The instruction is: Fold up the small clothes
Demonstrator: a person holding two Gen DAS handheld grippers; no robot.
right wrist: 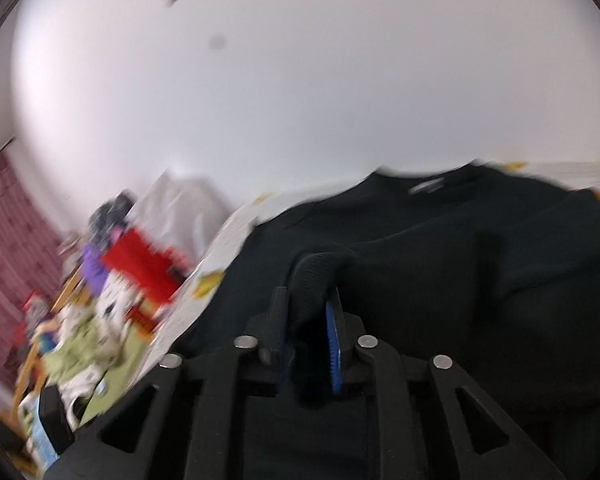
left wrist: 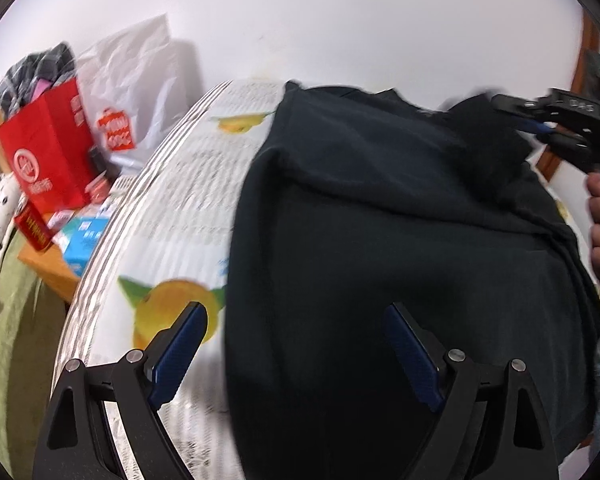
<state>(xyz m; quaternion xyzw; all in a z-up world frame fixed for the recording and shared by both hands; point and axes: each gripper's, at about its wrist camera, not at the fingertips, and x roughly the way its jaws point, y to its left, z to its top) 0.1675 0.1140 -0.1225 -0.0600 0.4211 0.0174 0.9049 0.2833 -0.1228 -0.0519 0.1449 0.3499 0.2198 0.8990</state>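
Garment [left wrist: 400,248] beside red bag [left wrist: 48,148] (blurred).

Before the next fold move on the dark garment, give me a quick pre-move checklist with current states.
1. Right gripper holds cloth: ok, shut on a ribbed edge of the dark garment.
2. Left gripper free to grasp: ok, jaws wide open, nothing between them.
3. Left gripper placed on the garment: not ok, it straddles the garment's left edge, one finger over the printed cover.
4. Garment lying flat: not ok, wrinkled, with the right side lifted.
5. Which part the right gripper holds, cuff or hem: cannot tell, both views blurred.
6. Clutter clear of the fold: ok, the red bag sits off the cover.
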